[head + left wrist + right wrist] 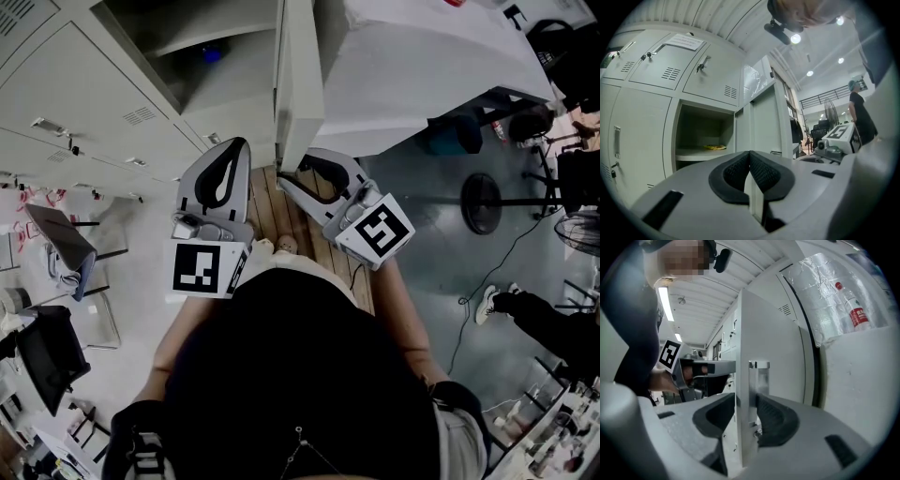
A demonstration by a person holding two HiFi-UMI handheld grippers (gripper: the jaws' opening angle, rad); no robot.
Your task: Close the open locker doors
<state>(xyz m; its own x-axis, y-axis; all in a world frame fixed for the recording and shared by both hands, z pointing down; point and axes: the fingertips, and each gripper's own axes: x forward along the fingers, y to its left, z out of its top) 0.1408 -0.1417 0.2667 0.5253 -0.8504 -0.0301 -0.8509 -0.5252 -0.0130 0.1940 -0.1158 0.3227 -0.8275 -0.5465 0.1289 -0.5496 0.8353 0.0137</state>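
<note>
A grey locker bank (pixel 84 103) fills the upper left of the head view, with one compartment (pixel 202 47) standing open. Its door (pixel 298 84) swings out toward me, edge on. My right gripper (pixel 298 176) is shut on that door's free edge; in the right gripper view the door edge (pixel 743 394) and its metal handle (pixel 759 378) sit clamped between the dark pads. My left gripper (pixel 234 145) hangs beside it, shut and empty, in front of the open compartment (pixel 701 133). A small yellow thing (pixel 715 147) lies on the shelf inside.
Shut locker doors (pixel 670 70) with vents and latches surround the opening. A foil-wrapped white block (pixel 834 301) stands behind the door. A fan on a stand (pixel 485 202), cables and a person's legs (pixel 525 314) are at the right; a chair (pixel 61 239) is at the left.
</note>
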